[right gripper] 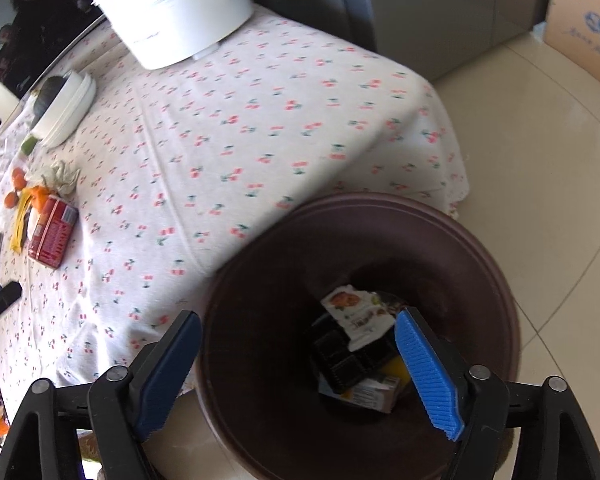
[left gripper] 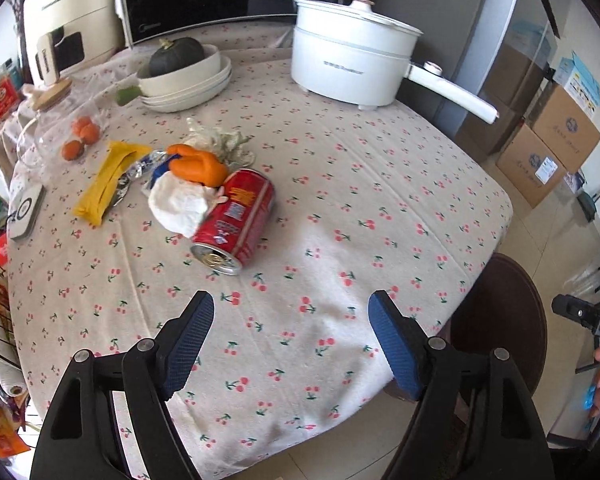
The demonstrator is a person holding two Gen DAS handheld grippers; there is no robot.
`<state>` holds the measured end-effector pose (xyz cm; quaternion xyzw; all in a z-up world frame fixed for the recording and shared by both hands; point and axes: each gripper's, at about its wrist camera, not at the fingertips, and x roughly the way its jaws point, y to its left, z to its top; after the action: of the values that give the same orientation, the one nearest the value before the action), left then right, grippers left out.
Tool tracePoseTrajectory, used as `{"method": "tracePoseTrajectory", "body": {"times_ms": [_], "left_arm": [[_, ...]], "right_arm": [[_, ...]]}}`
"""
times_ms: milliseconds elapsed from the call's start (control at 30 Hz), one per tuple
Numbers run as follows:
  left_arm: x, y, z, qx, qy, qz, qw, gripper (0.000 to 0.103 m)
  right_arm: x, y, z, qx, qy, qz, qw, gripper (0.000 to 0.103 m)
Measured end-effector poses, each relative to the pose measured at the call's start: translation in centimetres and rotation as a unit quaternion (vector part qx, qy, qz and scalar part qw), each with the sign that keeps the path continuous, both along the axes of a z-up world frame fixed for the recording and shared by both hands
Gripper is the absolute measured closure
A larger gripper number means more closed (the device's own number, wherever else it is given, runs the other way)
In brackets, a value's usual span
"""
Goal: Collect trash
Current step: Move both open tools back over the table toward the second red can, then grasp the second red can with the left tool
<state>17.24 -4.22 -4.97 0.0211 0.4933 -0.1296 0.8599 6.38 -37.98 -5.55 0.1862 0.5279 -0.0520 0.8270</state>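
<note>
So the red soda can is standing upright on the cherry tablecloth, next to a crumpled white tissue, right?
Not quite. The red soda can is lying on its side, its opened top facing the camera, as the left wrist view shows. The rest holds: it is on the cherry tablecloth, next to the crumpled white tissue.

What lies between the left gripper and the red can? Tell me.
Only bare cherry-print tablecloth. In the left wrist view the left gripper, jaws open and empty, hovers short of the red can, with nothing else in that stretch.
</note>
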Motion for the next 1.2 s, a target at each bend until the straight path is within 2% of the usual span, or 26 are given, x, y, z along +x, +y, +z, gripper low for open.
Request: {"method": "tracePoseTrajectory", "body": {"times_ms": [133,333,400,567,667,967,1067,1200], "left_arm": [[2.5,1.7,-0.8,0.004,0.008,0.017,0.9998,0.021],[6.2,1.1,-2.7,0.018,0.021,0.013,0.9995,0.022],[7.2,0.5,-3.4,0.023,0.022,0.012,0.9994,0.026],[9.4,-0.7,-5.2,0.035,0.036,0.01,0.9987,0.047],[10.3,-0.9,-5.9,0.026,0.042,0.016,0.9986,0.048],[9.3,-0.5,-5.6,0.037,0.042,0.025,0.9981,0.049],[8.1,0.9,-4.5,0.017,0.05,0.036,0.9979,0.049],[6.0,3.0,-2.0,0.01,0.024,0.036,0.999,0.049]], "right_arm": [[1.5,1.4,0.0,-0.015,0.003,0.019,1.0,0.013],[3.8,2.5,-0.3,-0.02,0.005,0.028,0.999,0.013],[4.4,2.7,-0.5,-0.017,0.008,0.031,0.999,0.013],[5.3,3.4,-0.7,-0.037,0.016,0.043,0.998,0.013],[5.6,3.7,-0.9,-0.052,0.02,0.049,0.997,0.013],[5.5,4.0,-0.7,-0.053,0.016,0.052,0.997,0.013],[5.5,4.4,-0.2,-0.05,0.01,0.051,0.997,0.013],[5.8,5.6,0.3,-0.048,0.001,0.058,0.997,0.013]]}}
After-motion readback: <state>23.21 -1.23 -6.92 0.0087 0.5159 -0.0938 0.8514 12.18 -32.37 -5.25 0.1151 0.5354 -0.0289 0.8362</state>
